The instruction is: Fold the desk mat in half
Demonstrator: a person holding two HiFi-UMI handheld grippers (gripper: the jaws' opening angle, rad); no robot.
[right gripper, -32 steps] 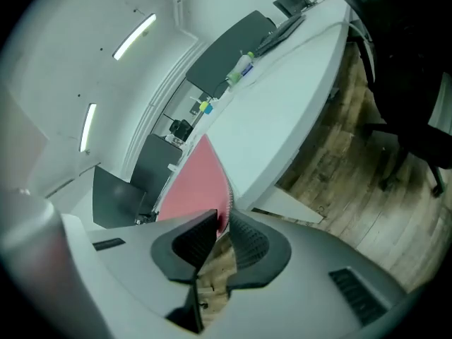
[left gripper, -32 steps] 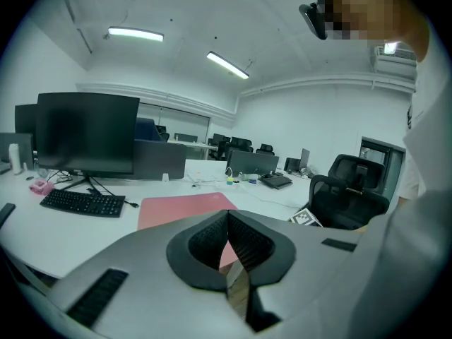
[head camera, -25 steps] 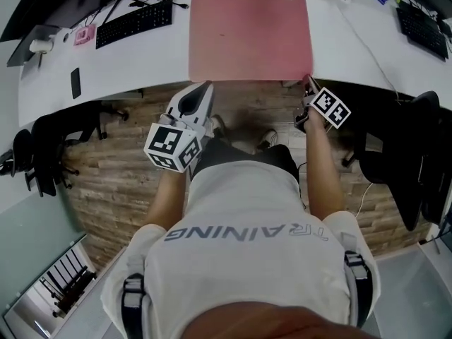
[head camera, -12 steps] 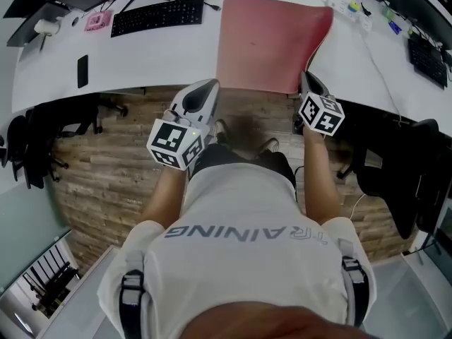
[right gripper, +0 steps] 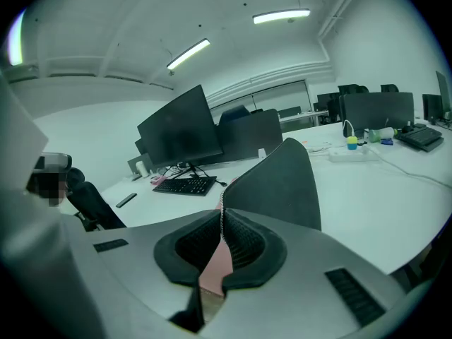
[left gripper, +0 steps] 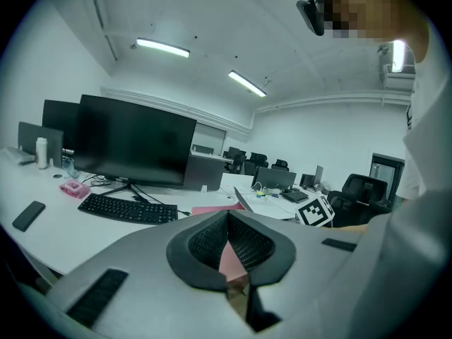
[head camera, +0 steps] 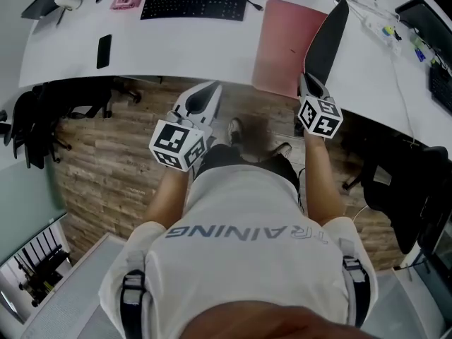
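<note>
A: So, where is the mat [head camera: 282, 44] now?

B: On the desk [head camera: 176, 48], right of the keyboard [head camera: 194, 6]. Its left part lies flat, pink face up. Its right edge stands lifted, so the dark underside [head camera: 326, 41] shows.

A: Who has it?

B: The right gripper [head camera: 305, 83]. Its jaws are clamped on the near right corner, and its own view shows the thin edge running up between the pads.

A: And the left gripper [head camera: 212, 89]?

B: Jaws together on nothing. It sits just off the desk's near edge, left of the mat's near left corner and apart from it.

A: What does the next move turn on?

B: The flat half lies to the left of the right gripper, and the crease should run front to back, away from the person. So I judge the held edge must travel leftward over the pink face to meet the left edge. The right gripper carries, while the left is nearer that left edge and could steady it.

A: What differs from a second ago?

B: Then the whole mat lay flat, pink all over, with the right gripper low at its corner. Half a second ago the right edge had begun to curl. Now the flap stands up.
</note>
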